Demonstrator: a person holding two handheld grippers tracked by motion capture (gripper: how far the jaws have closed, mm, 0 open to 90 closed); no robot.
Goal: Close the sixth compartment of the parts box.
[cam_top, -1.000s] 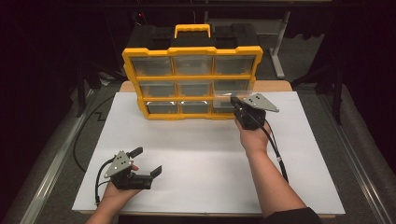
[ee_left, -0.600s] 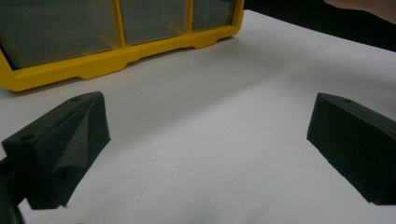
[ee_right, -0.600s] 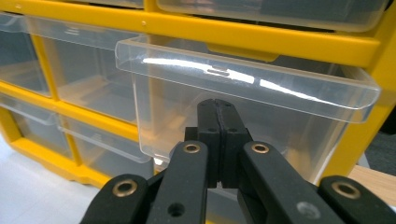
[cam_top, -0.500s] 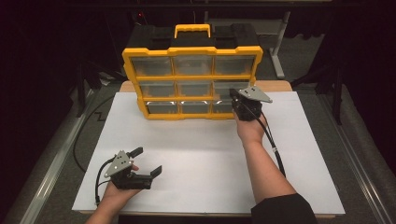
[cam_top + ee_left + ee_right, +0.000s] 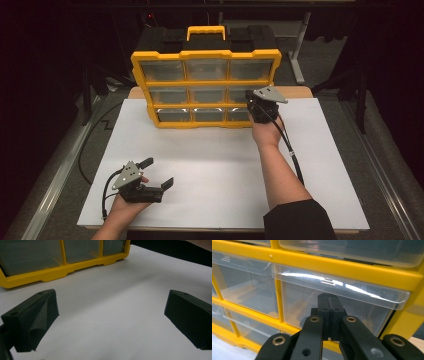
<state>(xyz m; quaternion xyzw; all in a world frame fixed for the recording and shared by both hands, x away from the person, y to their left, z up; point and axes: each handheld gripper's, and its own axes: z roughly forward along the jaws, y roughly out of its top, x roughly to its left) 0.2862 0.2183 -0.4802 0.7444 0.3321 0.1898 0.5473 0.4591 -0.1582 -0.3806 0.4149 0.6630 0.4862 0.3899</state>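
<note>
The right gripper, fingers pressed together on nothing, sits just under the lip of the yellow organizer's middle-right drawer, while the left gripper gapes empty well before it.

Left gripper: two black foam-like jaws are seen rising from the lower corners, set wide apart, with nothing held between them. White table surface: spread beneath and beyond the jaws. Yellow organizer case: stood on the surface at the upper left, well apart from the jaws; its lower frame rail and three clear drawer fronts are seen, divided by yellow uprights. Drawer contents cannot be made out.
</note>
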